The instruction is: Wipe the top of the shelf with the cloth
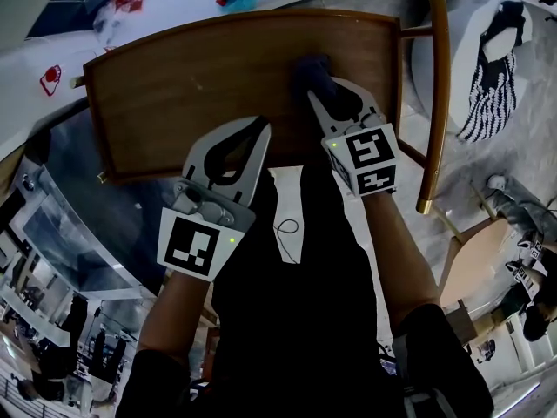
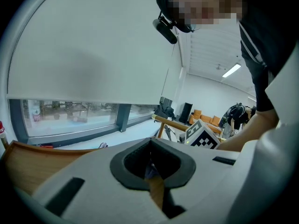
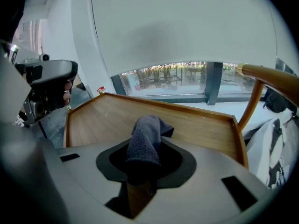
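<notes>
The right gripper [image 1: 318,92] has its fingers squeezed tight on the dark blue cloth [image 3: 145,136]. The cloth sits on the brown wooden top of the shelf [image 1: 183,85], near the middle. The left gripper [image 1: 255,131] has its fingers pressed together, holding nothing, over the shelf's near edge.

The pale grey plastic left gripper [image 1: 259,125] and matching right gripper [image 1: 315,96] each carry a white cube with black square markers [image 1: 193,244], with a green dot at the cube's edge. The person wears a black short-sleeved top [image 1: 305,303].

cloth [image 1: 312,73] on shelf [image 1: 174,85], L gripper [image 1: 258,127] at left
</notes>
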